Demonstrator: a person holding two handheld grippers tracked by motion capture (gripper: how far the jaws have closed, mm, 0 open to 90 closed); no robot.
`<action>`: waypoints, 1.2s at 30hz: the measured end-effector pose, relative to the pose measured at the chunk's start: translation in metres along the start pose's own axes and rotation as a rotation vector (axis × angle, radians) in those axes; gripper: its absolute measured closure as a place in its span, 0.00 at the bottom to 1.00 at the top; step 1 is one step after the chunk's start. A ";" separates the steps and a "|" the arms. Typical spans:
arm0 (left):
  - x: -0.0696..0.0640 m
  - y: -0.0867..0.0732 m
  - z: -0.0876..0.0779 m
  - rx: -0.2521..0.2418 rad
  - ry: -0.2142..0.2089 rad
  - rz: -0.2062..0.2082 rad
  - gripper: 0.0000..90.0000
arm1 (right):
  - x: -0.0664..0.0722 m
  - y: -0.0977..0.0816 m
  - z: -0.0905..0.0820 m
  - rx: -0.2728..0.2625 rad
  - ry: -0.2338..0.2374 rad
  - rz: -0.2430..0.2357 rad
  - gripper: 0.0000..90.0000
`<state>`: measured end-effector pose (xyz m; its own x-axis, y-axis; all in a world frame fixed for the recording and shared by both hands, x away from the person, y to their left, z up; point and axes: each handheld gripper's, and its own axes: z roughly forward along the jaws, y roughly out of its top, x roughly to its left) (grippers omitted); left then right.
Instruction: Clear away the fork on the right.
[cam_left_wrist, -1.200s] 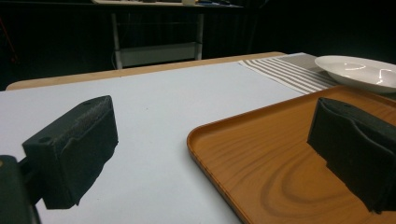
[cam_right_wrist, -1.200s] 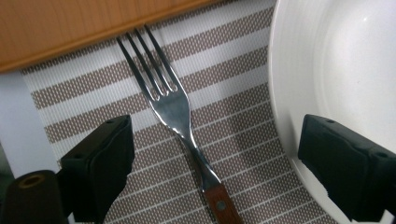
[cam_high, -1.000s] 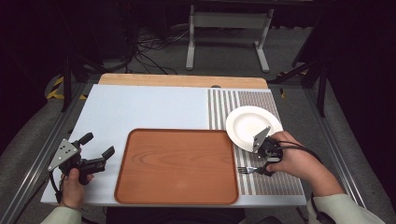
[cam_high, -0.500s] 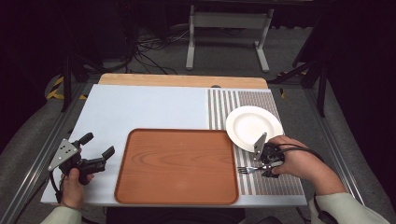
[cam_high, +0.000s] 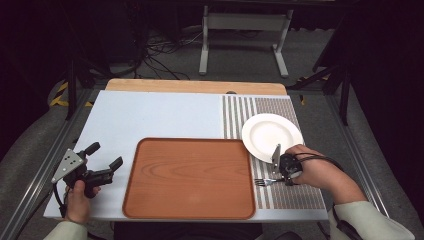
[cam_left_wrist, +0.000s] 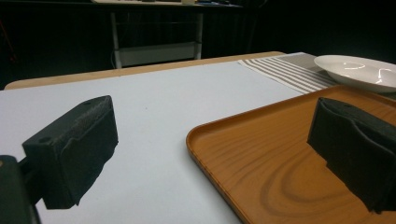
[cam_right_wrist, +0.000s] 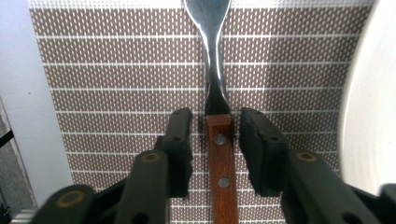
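No words or labels can be read on anything here. A fork (cam_right_wrist: 215, 88) with a shiny metal neck and a brown wooden handle with two small metal rivets lies flat on a brown woven placemat (cam_high: 295, 192) with thin white lines. In the high view the fork (cam_high: 263, 181) sits just to the right of a big orange-brown wooden tray (cam_high: 190, 177), with its prongs pointing toward the tray. The right gripper (cam_right_wrist: 215, 122) is down over the handle, with one black jaw on each side of it. There is a small gap on both sides, so the jaws are a little apart and not squeezing the fork. In the high view this right gripper (cam_high: 281, 172) is held in the person's hand, right of the tray. A white plate (cam_high: 271, 135) rests on the placemat, just past the tray's far right corner and near the gripper. The left gripper (cam_high: 104, 161) is held just off the tray's left side, over the pale blue table (cam_high: 155, 112). Its jaws are spread wide with nothing between them.
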<state>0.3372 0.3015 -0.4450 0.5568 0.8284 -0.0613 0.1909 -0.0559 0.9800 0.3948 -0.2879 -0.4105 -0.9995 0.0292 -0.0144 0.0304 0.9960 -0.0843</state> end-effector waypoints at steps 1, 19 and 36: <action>0.000 0.000 0.000 0.000 0.000 0.000 0.03 | 0.000 0.000 0.000 0.000 0.000 0.000 0.75; 0.000 0.000 0.000 -0.005 -0.001 0.001 0.03 | -0.002 0.003 0.002 0.012 0.014 -0.041 0.86; 0.000 0.000 0.000 -0.004 -0.003 0.001 0.03 | 0.001 0.007 -0.045 -0.054 -0.069 0.008 0.87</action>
<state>0.3369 0.3015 -0.4449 0.5590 0.8270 -0.0608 0.1868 -0.0541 0.9809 0.3937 -0.2770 -0.3660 -0.9959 0.0332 -0.0841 0.0359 0.9989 -0.0302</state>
